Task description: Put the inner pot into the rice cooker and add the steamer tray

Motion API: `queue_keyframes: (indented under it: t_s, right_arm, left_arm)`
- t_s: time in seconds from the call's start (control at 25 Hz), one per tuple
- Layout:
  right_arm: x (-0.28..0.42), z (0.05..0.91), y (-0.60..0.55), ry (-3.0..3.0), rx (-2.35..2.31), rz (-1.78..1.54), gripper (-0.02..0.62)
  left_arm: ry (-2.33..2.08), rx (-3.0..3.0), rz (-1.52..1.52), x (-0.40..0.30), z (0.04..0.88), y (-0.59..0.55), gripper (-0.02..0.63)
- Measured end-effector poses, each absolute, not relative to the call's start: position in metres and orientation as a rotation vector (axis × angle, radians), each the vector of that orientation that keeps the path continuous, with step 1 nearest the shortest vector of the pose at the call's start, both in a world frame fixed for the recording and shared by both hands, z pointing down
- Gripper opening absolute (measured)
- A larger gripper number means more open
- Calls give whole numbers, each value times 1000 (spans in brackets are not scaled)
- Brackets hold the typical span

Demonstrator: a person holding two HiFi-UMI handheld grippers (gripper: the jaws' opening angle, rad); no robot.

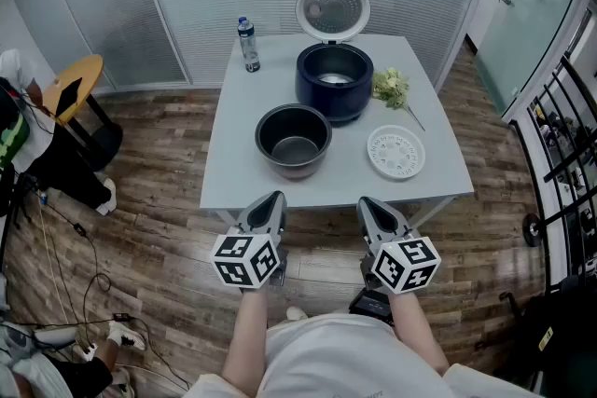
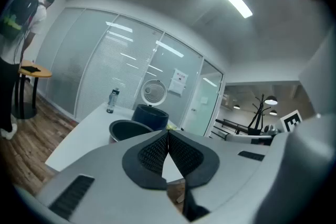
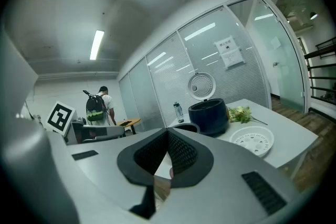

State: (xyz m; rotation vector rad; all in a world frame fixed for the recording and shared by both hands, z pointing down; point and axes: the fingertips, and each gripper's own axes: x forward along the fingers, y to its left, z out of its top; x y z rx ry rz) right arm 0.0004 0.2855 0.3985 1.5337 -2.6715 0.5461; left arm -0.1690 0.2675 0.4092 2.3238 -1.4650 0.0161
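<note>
Both clenched on nothing, short of the bench (image 1: 233, 165): inner pot (image 1: 294, 141) straight ahead of left gripper (image 1: 270, 202), steamer tray (image 1: 395, 152) ahead of right gripper (image 1: 373, 204).

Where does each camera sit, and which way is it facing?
Head view: on the person's head, facing steeply down at the table, rice cooker, inner pot and steamer tray; forearms, left hand-held gripper and right hand-held gripper show.
Left gripper view: rides the left hand-held gripper, looking along its shut jaws toward the table.
Right gripper view: the same on the right hand-held gripper.
Shared: both gripper views show the rice cooker.
</note>
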Motion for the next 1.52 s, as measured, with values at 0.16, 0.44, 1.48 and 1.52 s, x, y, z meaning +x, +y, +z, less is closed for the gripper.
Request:
queue_keyframes:
  t_s: [0.16,0.44,1.48,1.52]
  right_arm:
    - [28,387,285,-2708,1552,594,15]
    - [56,386,287,-2716,1532,598,15]
    - [40,438,266,-2756,1017,767,196]
    - [36,440,261,-2753,1012,768,196]
  left_arm:
    - [-1459,2298,14,-153,406,271,11]
    - [-1457,2279,11,-128,407,280,11]
    - [-1587,2102,-33,-133,446,298,233]
    - [-1595,2095,-36,-139,448,294,233]
